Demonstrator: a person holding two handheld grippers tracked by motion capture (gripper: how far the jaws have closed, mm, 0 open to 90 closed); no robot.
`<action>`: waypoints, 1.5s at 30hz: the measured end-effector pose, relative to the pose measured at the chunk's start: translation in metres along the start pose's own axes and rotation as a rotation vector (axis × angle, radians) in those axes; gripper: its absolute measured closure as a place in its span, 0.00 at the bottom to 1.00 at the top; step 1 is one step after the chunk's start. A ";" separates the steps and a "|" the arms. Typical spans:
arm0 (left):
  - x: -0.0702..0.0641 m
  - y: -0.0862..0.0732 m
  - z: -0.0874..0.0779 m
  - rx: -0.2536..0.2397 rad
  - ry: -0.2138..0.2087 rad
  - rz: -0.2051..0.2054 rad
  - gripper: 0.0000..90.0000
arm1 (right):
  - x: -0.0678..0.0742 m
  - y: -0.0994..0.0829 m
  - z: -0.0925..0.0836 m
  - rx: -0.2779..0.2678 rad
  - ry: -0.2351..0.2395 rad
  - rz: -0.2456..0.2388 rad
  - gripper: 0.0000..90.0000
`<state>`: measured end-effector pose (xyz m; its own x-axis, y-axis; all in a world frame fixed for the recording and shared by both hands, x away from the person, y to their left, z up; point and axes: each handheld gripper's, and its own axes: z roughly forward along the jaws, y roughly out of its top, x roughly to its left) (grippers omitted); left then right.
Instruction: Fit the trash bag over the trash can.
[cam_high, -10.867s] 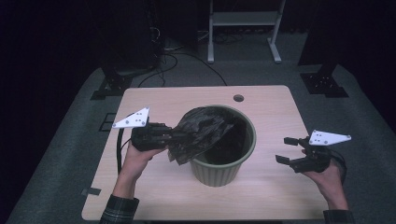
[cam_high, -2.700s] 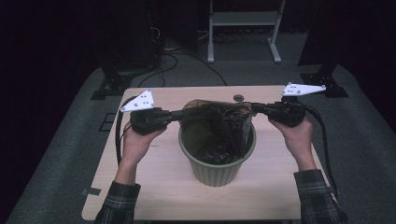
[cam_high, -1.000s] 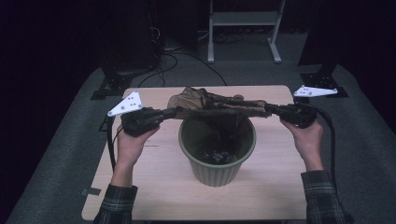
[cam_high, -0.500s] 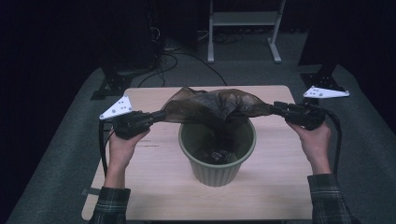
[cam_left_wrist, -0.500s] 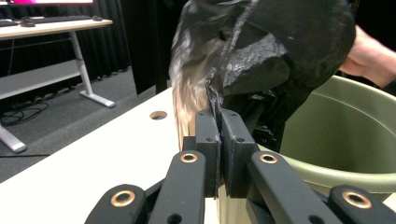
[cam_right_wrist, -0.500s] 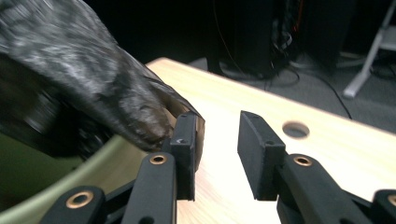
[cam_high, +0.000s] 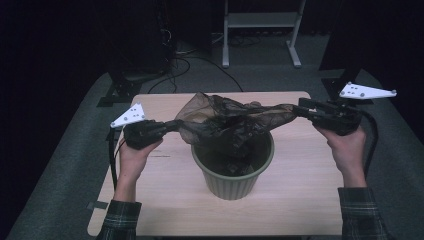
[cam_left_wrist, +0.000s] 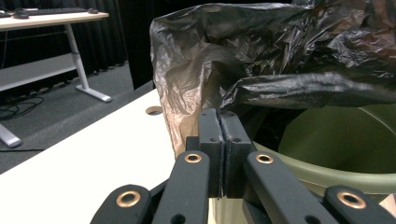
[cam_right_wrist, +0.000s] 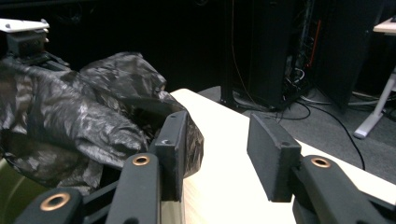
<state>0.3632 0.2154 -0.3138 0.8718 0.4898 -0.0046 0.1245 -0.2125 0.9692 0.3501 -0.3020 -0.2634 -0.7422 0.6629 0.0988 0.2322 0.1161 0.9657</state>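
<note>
glossy crinkled plastic bag (cam_high: 230, 122), matt green bin (cam_high: 232, 175).

Light wooden table (cam_high: 300, 200) bearing a green ribbed bin (cam_high: 232, 182).

A white desk frame (cam_high: 260, 30) stands on the grey floor, far beyond the jaws, with a dark cabinet (cam_high: 132, 45) at its side. Black cables (cam_high: 195, 57) lie on the floor between them. A small round hole (cam_left_wrist: 153, 110) sits in the wooden table top, ahead of the closed jaws and a little to their left. A dark stand foot (cam_high: 117, 92) rests by the table corner.
</note>
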 end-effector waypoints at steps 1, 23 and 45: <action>0.000 0.001 0.000 0.000 -0.003 0.002 0.98 | 0.001 0.002 0.000 -0.003 0.001 -0.001 0.63; 0.004 -0.005 0.003 0.026 -0.017 0.030 0.99 | -0.010 -0.004 0.056 0.101 0.006 0.016 1.00; 0.013 -0.055 0.022 0.223 0.031 0.001 1.00 | -0.046 -0.089 0.090 0.323 -0.068 0.160 1.00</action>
<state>0.3781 0.2145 -0.3725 0.8572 0.5150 0.0069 0.2290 -0.3931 0.8905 0.4201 -0.2762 -0.3751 -0.6394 0.7381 0.2153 0.5366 0.2279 0.8125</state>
